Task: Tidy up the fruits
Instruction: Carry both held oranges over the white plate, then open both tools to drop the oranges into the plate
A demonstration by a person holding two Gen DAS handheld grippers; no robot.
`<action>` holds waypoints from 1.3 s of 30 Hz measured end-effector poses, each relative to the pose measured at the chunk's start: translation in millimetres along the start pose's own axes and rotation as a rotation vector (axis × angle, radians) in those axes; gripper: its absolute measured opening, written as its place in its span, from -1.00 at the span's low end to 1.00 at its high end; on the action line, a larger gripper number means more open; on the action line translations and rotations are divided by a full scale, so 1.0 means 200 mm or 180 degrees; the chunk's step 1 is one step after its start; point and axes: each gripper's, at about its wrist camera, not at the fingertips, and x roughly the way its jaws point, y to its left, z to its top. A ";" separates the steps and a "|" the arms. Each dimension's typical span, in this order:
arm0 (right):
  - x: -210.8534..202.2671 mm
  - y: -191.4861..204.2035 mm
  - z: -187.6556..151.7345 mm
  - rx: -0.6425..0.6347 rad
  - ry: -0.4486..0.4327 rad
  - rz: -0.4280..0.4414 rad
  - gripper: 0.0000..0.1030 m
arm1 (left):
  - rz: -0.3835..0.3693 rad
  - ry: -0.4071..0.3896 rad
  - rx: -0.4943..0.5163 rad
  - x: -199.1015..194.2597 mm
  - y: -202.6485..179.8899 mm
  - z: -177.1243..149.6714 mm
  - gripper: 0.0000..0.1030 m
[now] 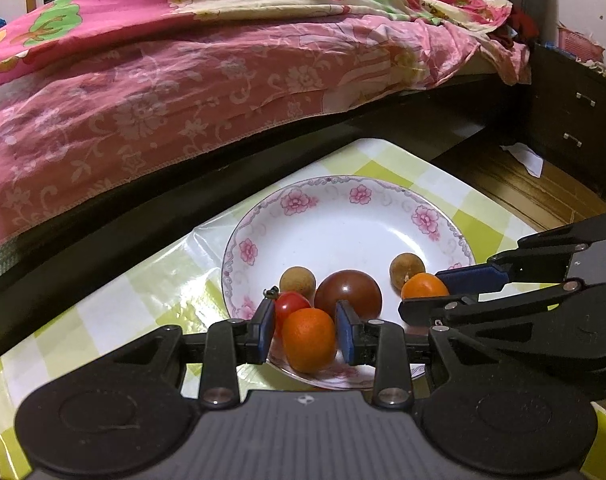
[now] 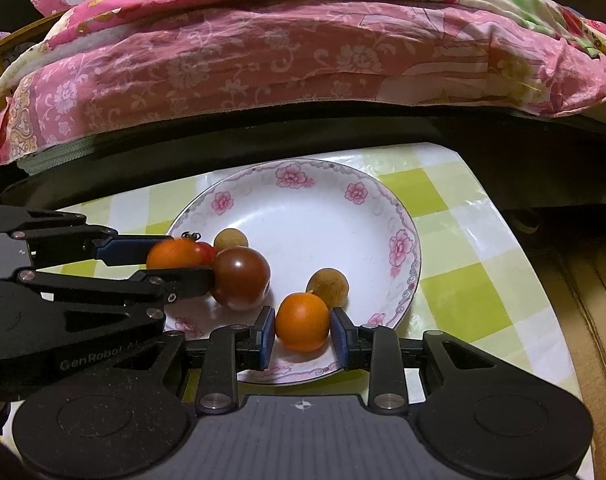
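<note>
Glossy round fruits on porcelain plate

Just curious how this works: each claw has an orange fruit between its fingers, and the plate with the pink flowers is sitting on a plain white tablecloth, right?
Not quite. The tablecloth is checked green and white, not plain white, as the right wrist view shows. The rest holds: the left claw has an orange fruit between its fingers, the right claw has another orange fruit, and the plate has pink flowers.

The right gripper brackets an orange fruit on the floral plate, pads just beside it.
</note>
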 end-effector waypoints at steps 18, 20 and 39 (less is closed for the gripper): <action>-0.03 0.00 0.01 -0.0003 -0.0086 -0.0034 -0.47 | 0.0070 -0.0023 0.0026 -0.02 -0.01 0.01 -0.17; -0.03 0.00 0.01 0.0004 -0.0102 -0.0027 -0.46 | 0.0080 -0.0040 0.0018 -0.02 0.00 0.01 -0.16; -0.05 -0.01 0.01 0.0029 -0.0145 -0.0063 -0.45 | 0.0106 -0.0138 -0.0006 -0.07 0.00 0.03 -0.15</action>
